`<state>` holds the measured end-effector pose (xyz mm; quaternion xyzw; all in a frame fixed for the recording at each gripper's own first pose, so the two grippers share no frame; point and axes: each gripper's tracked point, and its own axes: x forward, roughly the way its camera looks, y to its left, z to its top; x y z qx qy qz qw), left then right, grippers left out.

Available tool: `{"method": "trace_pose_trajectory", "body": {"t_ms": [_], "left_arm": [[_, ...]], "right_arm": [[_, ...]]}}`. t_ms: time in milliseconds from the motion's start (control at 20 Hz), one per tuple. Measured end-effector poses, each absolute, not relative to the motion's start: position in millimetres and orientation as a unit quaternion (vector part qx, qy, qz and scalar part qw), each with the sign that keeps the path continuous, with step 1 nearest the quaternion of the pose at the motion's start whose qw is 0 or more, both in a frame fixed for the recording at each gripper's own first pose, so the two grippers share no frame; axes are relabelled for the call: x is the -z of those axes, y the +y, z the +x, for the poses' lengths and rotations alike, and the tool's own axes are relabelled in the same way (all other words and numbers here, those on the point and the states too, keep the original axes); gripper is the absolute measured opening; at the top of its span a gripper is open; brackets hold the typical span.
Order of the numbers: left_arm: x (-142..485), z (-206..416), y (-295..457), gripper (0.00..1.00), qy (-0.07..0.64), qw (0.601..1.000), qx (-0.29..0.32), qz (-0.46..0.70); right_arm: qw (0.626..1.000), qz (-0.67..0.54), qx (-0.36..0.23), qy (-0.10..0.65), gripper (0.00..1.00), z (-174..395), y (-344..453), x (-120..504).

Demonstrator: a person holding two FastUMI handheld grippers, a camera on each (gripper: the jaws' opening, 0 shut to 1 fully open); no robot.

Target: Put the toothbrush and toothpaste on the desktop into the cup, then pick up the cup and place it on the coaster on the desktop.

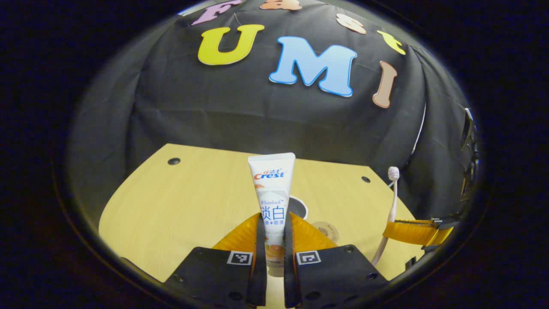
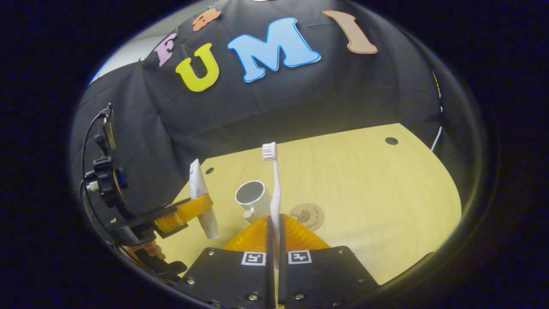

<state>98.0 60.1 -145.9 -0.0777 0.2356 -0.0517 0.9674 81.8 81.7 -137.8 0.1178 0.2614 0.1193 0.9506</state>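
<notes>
In the left gripper view the toothpaste tube [image 1: 273, 201] hides most of the cup [image 1: 300, 207] behind it — only a rim arc shows. The coaster [image 1: 327, 231] beside the cup is partly covered; its printed design is too small to tell.

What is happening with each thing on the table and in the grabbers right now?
White toothpaste tube: lifted, upright, cap end down, clamped in the left gripper.
Pale pink toothbrush: lifted, upright, bristles up, clamped in the right gripper.
White cup: upright on the wooden desktop, empty.
Round brown coaster: flat on the desktop, bare, beside the cup.
</notes>
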Motion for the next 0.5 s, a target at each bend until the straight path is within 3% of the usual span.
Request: {"method": "trace_pose_trajectory", "body": {"t_ms": [200, 500], "left_arm": [[117.1, 143.9, 62.4, 0.22, 0.157, 0.983, 0.050, -0.083], [107.2, 199.8, 44.6, 0.22, 0.099, 0.989, 0.074, -0.080]], "right_arm": [[0.958, 0.115, -0.106, 0.239, 0.05, 88.7, 80.5, 121.4], [0.967, 0.113, -0.054, 0.223, 0.05, 99.6, 57.9, 109.4]]}}
